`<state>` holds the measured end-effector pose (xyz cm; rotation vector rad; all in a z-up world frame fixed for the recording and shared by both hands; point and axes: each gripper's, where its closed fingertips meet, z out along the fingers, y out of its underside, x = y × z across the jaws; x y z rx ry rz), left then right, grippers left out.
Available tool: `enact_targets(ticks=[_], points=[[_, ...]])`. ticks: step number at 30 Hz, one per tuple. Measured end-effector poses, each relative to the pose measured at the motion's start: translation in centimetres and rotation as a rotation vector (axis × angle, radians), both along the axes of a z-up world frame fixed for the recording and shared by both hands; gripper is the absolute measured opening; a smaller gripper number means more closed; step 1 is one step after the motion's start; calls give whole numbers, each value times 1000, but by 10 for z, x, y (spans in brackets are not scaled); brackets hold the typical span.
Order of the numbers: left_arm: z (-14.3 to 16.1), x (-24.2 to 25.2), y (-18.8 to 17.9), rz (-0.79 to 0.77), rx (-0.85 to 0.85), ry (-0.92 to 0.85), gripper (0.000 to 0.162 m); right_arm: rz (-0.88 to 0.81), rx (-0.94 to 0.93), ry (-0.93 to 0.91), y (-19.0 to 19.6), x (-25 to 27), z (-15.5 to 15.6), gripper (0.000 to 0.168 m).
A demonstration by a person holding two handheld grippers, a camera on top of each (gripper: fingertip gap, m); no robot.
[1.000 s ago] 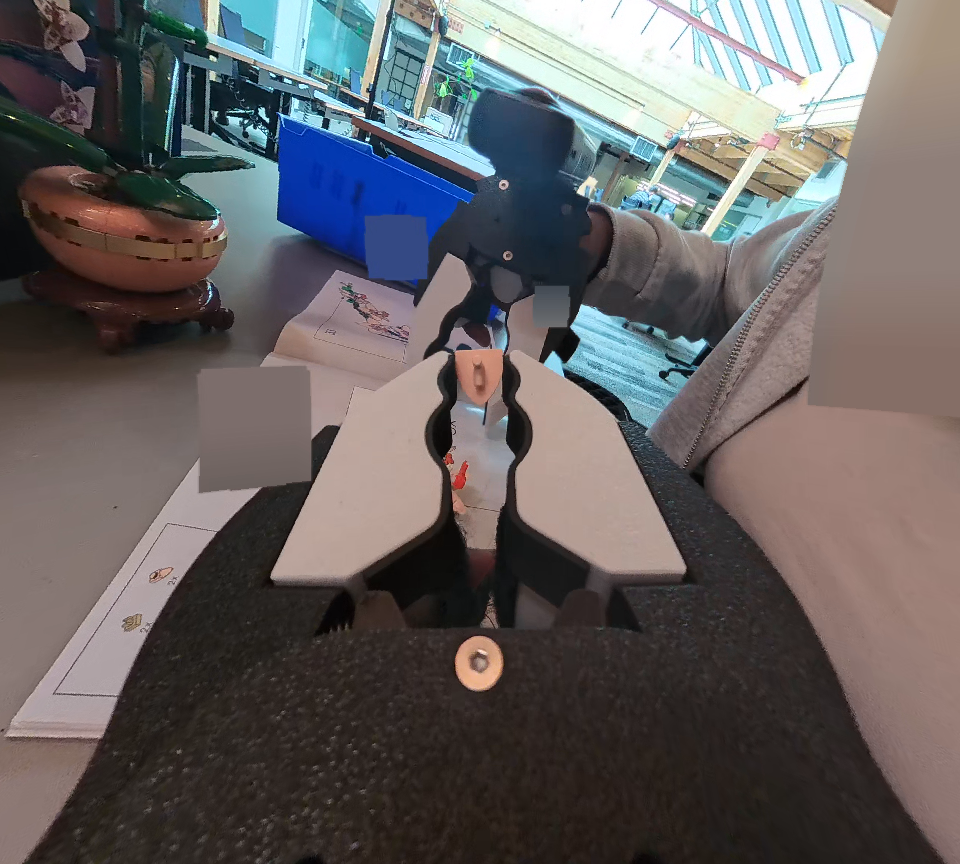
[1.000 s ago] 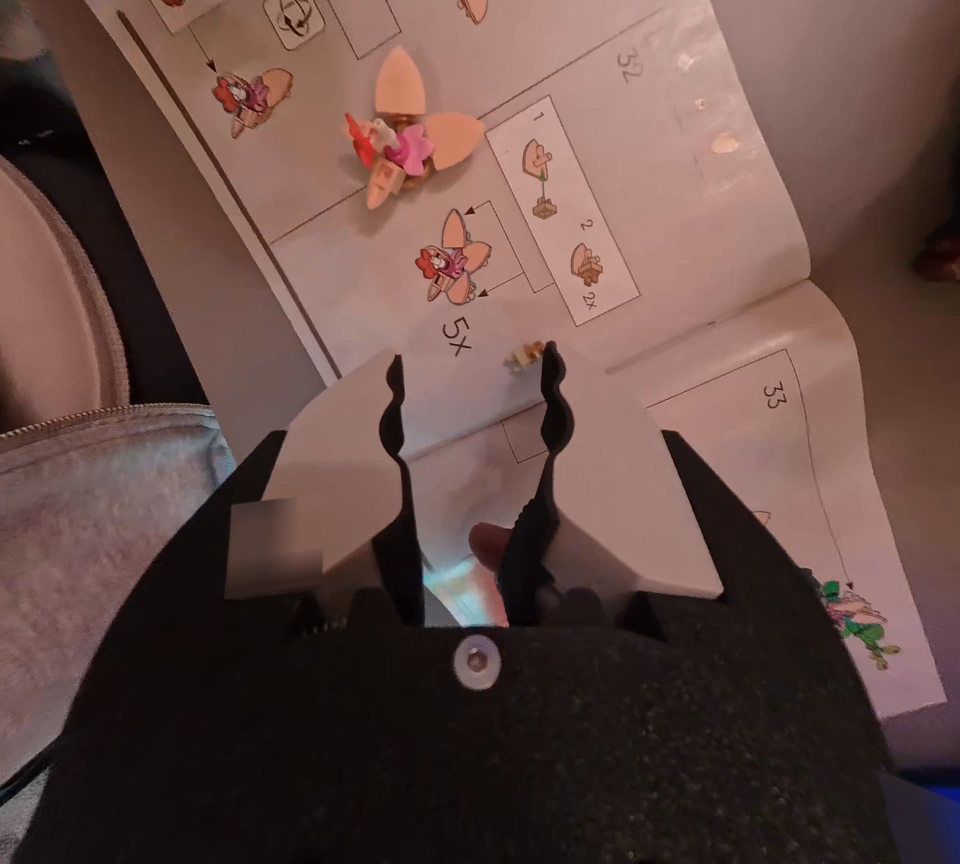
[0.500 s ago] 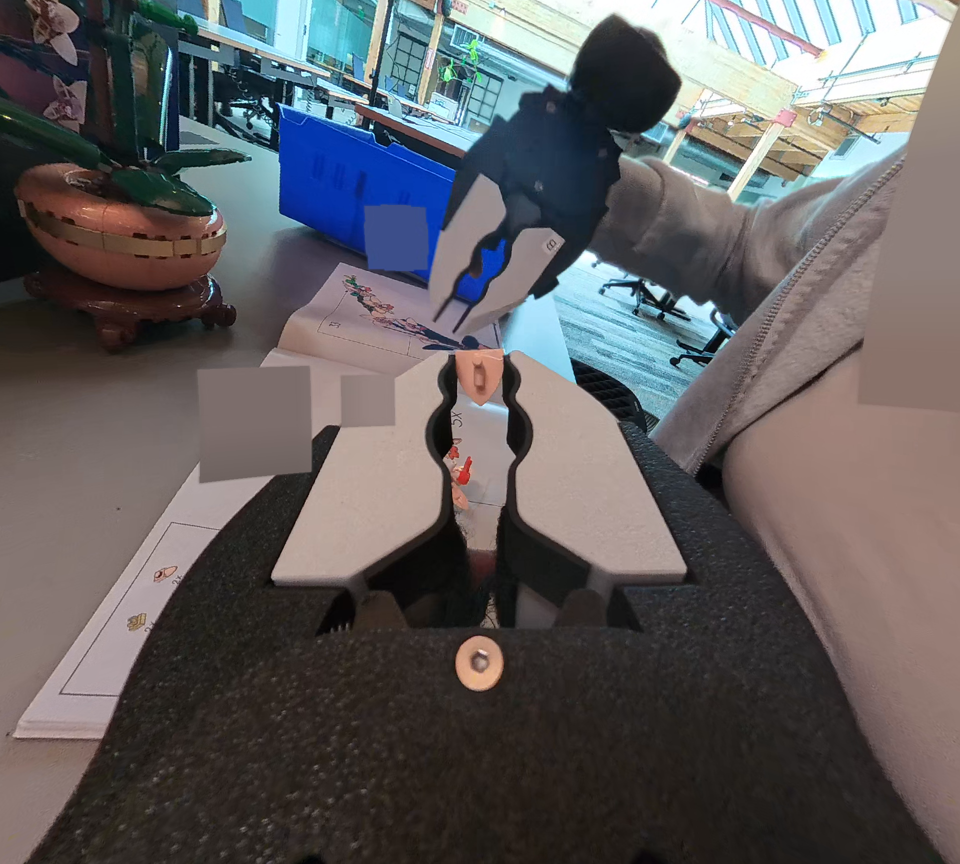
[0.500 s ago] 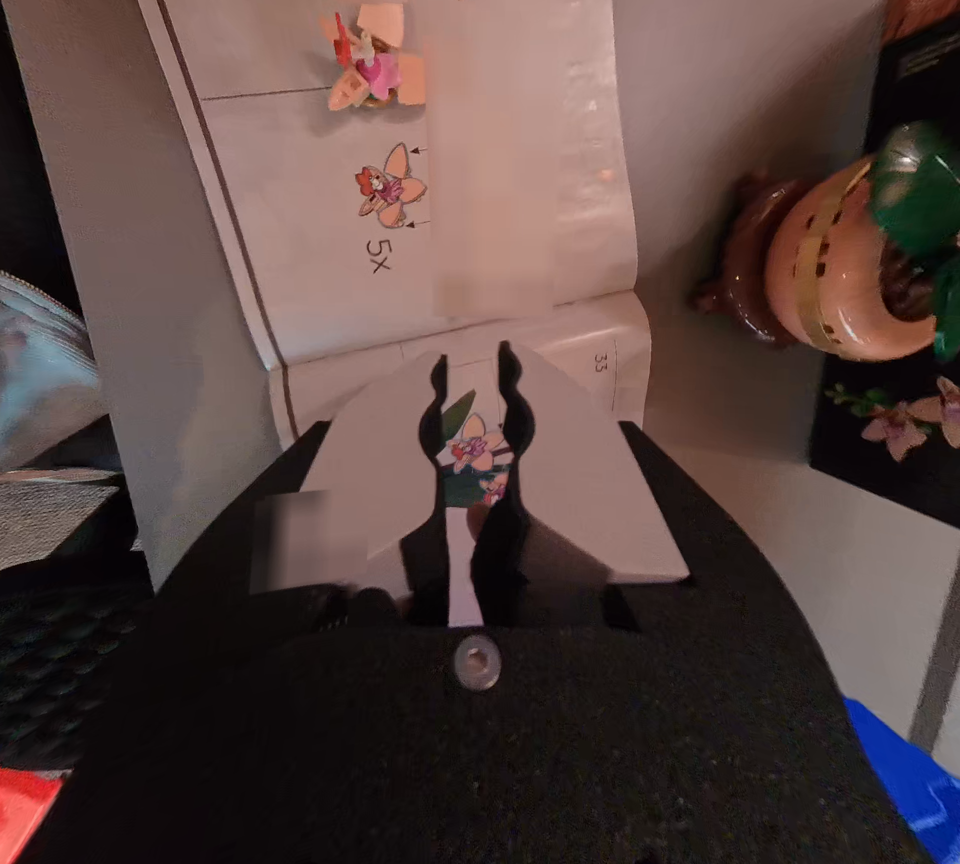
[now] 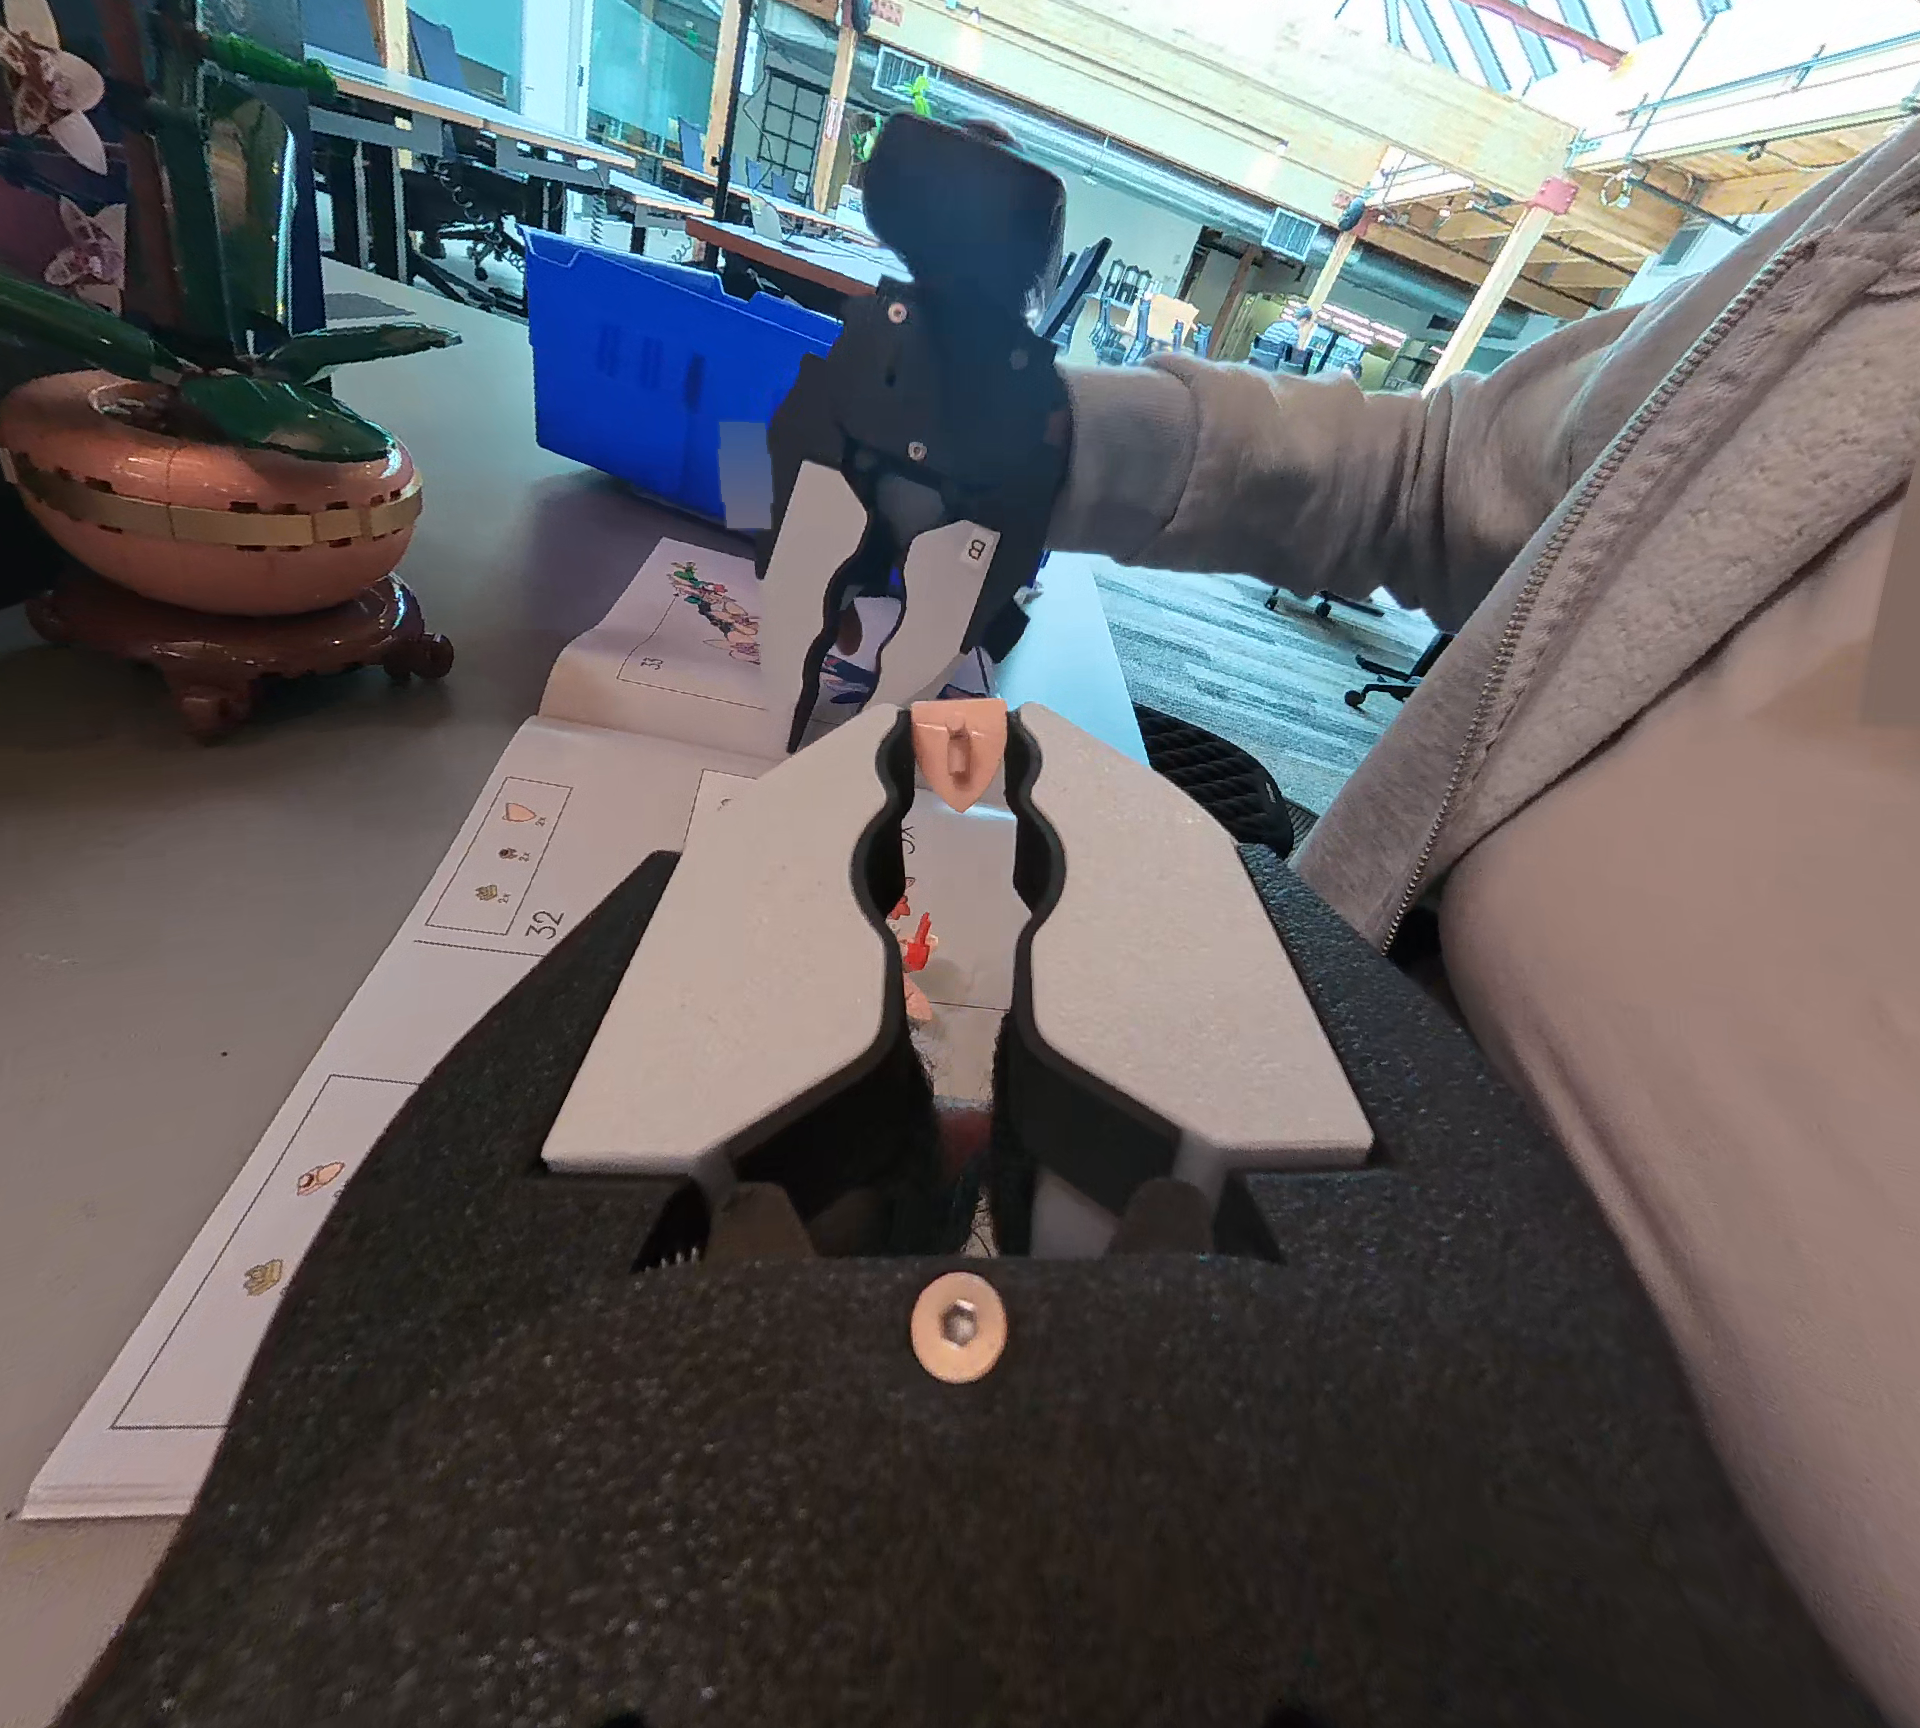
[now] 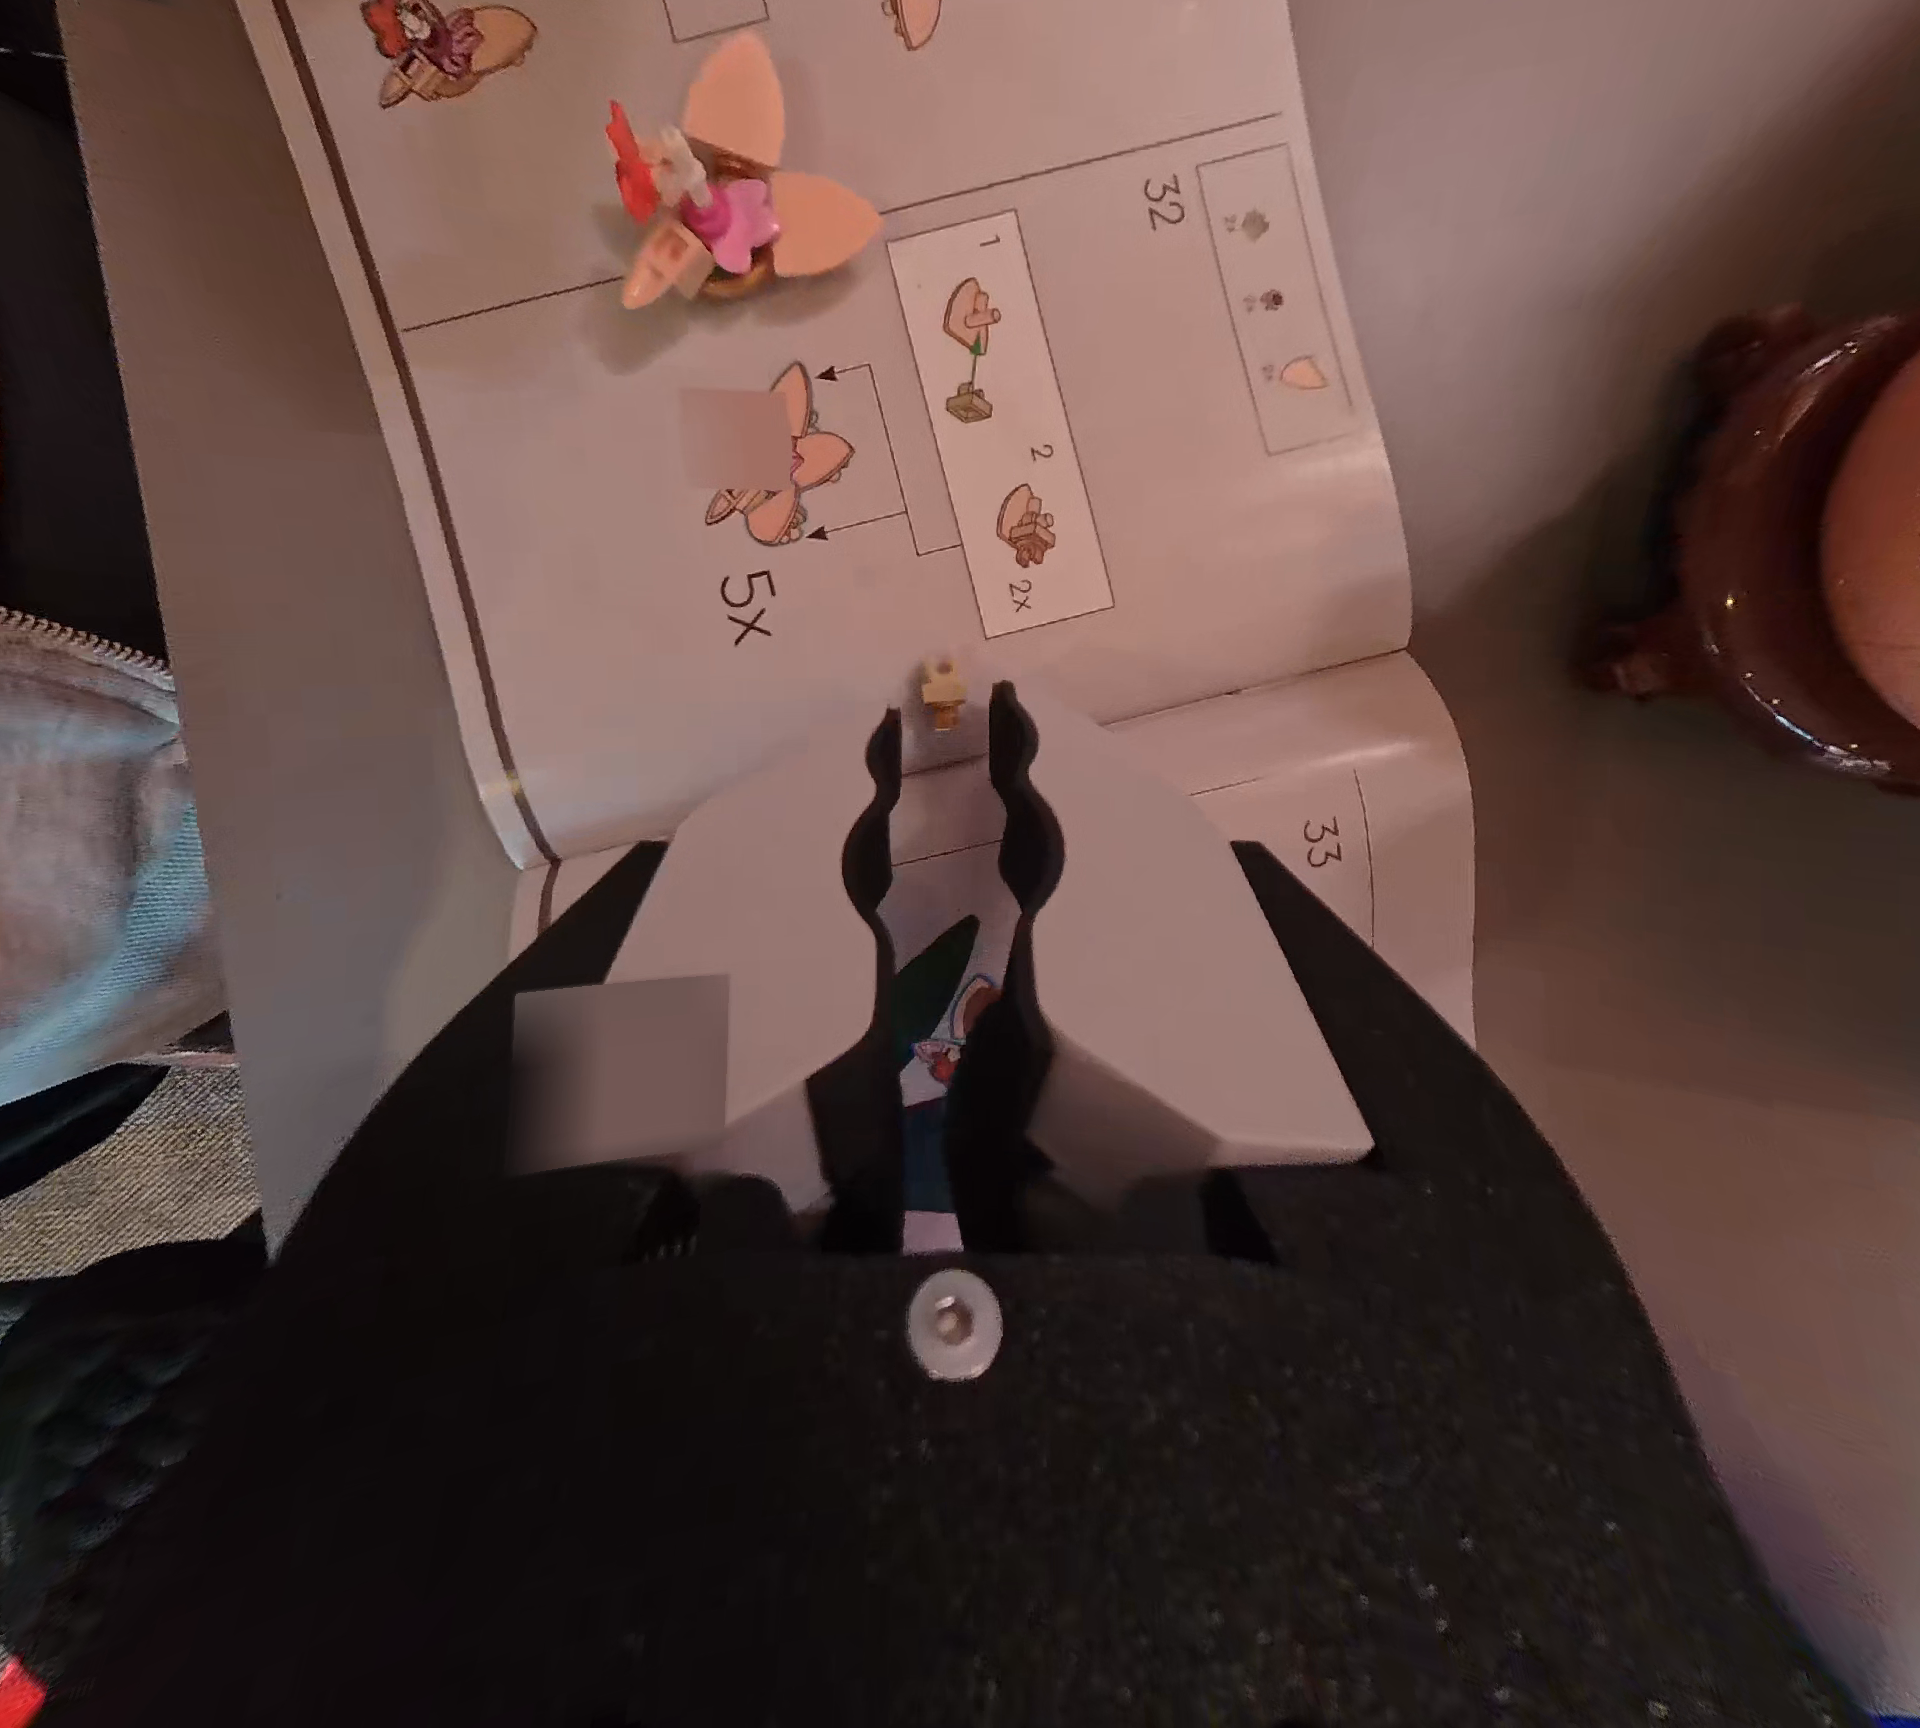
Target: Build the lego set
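Note:
My left gripper (image 5: pixel 958 748) is shut on a pink petal piece (image 5: pixel 958 751), held at its tips above the open instruction booklet (image 5: pixel 499 889). My right gripper (image 6: pixel 943 714) is open and points down at the booklet (image 6: pixel 1091 68). Its fingertips stand on either side of a small tan piece (image 6: pixel 943 691) that lies on the page, with a gap on each side. A partly built flower (image 6: pixel 732 198) with pink petals, a magenta centre and a red part lies farther up the page. The right gripper also shows in the left wrist view (image 5: pixel 847 702), just beyond the petal.
A built orchid in a pink pot on a brown stand (image 5: pixel 208 515) sits at the left of the grey table; its stand shows in the right wrist view (image 6: pixel 1766 556). A blue bin (image 5: pixel 644 390) stands behind the booklet. A person's grey sleeve (image 5: pixel 1351 483) reaches in from the right.
My right gripper lifted and swung away, then came back down to the booklet with narrower jaws, which now straddle the tan piece. The left gripper kept hold of the petal and barely moved.

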<state>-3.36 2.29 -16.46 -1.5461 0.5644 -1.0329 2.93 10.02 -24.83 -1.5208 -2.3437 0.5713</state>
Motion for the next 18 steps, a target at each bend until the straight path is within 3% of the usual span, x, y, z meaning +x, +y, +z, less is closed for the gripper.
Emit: enact_targets(ticks=[8,13,18], points=[[0,0,0,0,10,4,16,28,22,41,-1,-4,0,6],[0,2,-2,-9,48,38,16,96,147,75,-11,-6,24,6],[3,9,-2,54,251,204,16,176,261,137,-36,-20,68,6]])
